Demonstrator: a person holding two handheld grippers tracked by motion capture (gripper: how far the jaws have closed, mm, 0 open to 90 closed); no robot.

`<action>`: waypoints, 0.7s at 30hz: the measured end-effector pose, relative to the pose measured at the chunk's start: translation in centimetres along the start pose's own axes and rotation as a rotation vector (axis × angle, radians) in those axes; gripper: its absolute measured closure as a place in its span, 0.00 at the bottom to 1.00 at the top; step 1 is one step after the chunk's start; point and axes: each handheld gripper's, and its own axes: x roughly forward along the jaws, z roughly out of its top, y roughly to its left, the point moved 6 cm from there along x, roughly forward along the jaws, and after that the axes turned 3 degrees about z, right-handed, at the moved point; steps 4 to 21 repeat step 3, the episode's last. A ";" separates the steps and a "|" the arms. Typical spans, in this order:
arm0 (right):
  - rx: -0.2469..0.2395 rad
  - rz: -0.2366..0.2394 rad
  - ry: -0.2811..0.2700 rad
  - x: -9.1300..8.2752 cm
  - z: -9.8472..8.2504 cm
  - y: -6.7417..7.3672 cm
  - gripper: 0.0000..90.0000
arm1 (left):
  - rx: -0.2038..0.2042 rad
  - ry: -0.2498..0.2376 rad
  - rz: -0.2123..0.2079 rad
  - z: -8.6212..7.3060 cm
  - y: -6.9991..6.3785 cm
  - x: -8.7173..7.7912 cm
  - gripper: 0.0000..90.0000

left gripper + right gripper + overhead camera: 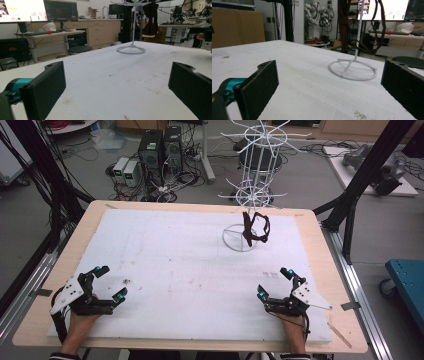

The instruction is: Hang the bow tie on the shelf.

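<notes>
Even bright light, soft shadows; bkgd blurry

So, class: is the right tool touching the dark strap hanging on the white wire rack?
Apart. In the high view the right tool rests open near the table's front edge, with bare white mat between it and the dark strap on the white wire rack.
</notes>
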 end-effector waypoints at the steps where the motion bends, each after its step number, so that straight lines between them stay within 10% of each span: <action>1: -0.006 -0.007 -0.010 0.0 0.0 -0.1 0.01 | -0.005 -0.001 0.002 0.0 0.0 0.0 0.02; 21: 0.004 -0.006 -0.015 -0.2 0.0 0.0 0.01 | -0.010 -0.007 0.008 0.0 0.1 -0.1 0.02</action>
